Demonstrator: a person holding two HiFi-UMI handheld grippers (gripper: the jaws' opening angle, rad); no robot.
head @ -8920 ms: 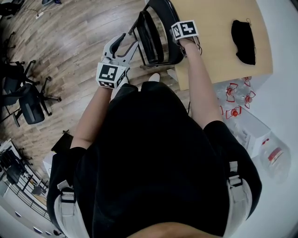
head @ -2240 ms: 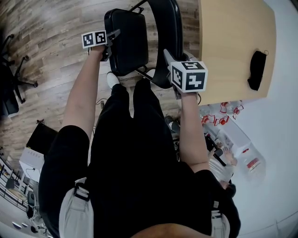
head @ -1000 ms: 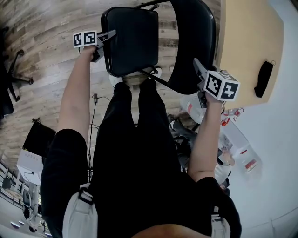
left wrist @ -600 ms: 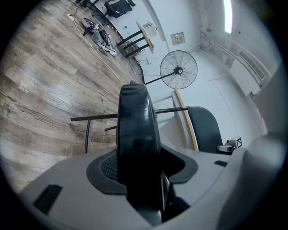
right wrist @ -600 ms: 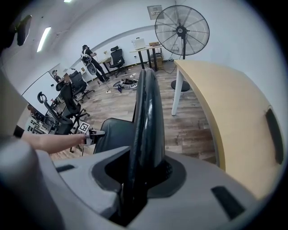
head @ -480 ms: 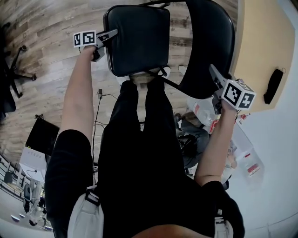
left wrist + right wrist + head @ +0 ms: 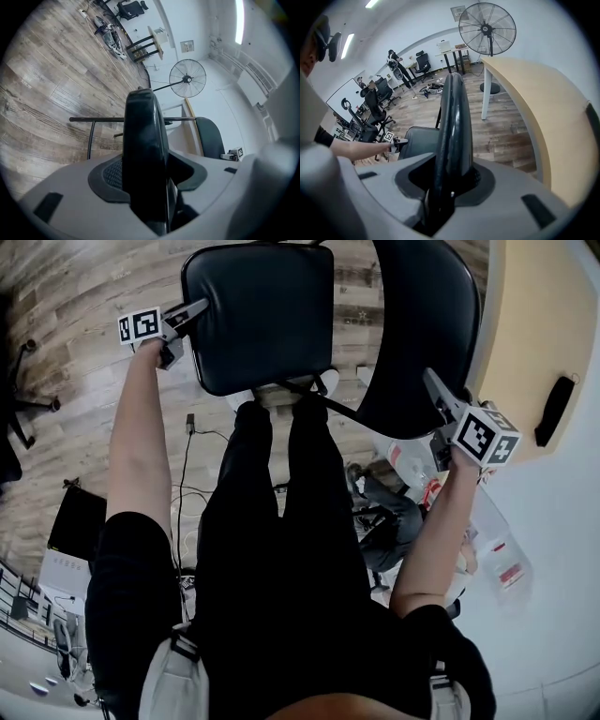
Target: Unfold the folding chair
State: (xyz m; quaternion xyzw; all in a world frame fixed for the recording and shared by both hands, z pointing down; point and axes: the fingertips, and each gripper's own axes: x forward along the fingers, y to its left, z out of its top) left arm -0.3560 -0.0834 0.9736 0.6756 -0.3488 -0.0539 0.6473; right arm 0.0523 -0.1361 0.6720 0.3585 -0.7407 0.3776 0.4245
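Note:
The black folding chair stands opened out in front of my legs. In the head view its padded seat (image 7: pixel 258 315) lies flat and its backrest (image 7: pixel 422 329) is to the right. My left gripper (image 7: pixel 197 308) clasps the seat's left edge. In the left gripper view (image 7: pixel 147 171) that edge (image 7: pixel 143 131) fills the jaws edge-on. My right gripper (image 7: pixel 433 390) holds the backrest's rim, which stands between its jaws (image 7: pixel 447 180) as a thin black blade (image 7: pixel 452 117). Both pairs of jaws have just been opening slightly, with the chair still between the pads.
A light wooden table (image 7: pixel 525 324) stands just right of the chair, with a black object (image 7: pixel 555 409) on it. Bottles and boxes (image 7: pixel 497 559) crowd the floor by my right leg. A pedestal fan (image 7: pixel 486 23) and office chairs (image 7: pixel 375 103) stand farther off on the wood floor.
The folded chair has been swung open. Over the last second the seat dropped flatter, my left gripper went outward to the left with it, and my right gripper sank slightly with the backrest.

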